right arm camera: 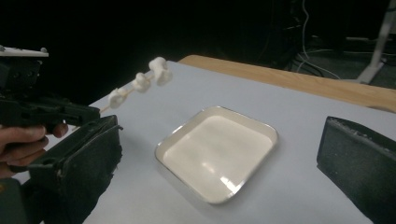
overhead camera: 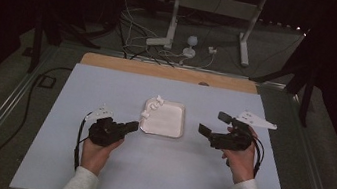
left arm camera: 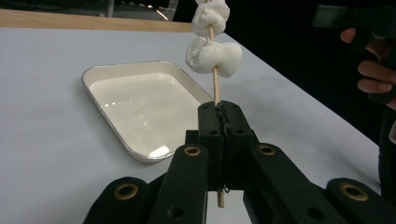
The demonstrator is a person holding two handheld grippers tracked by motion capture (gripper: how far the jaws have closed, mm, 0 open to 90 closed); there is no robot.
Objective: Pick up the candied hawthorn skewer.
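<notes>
The left gripper (overhead camera: 134, 127) sits at about 8 o'clock on the table (overhead camera: 108, 176), its jaws clamped tight on the lower end of a thin wooden skewer (left arm camera: 215, 88). In the left gripper view the stick rises straight up out of the closed black jaws, with a short stub poking out below them. White marshmallows (left arm camera: 214, 57) are threaded on the upper part of the skewer — two show plainly in that view, one above the other, and the right gripper view shows three in a row (right arm camera: 140, 82) along the stick. From above, the marshmallows hang over the tray's left edge, toward 10 o'clock of the tray (overhead camera: 177, 132).

The tray is a shallow white rectangle with a metal rim, lying near the middle of the table. It holds nothing but glare.

The right gripper (overhead camera: 213, 123) is at about 4 o'clock on the table, just right of the tray, pointing left toward it. Its jaws stand wide apart with nothing between them — the right gripper view shows the tray through the gap.
</notes>
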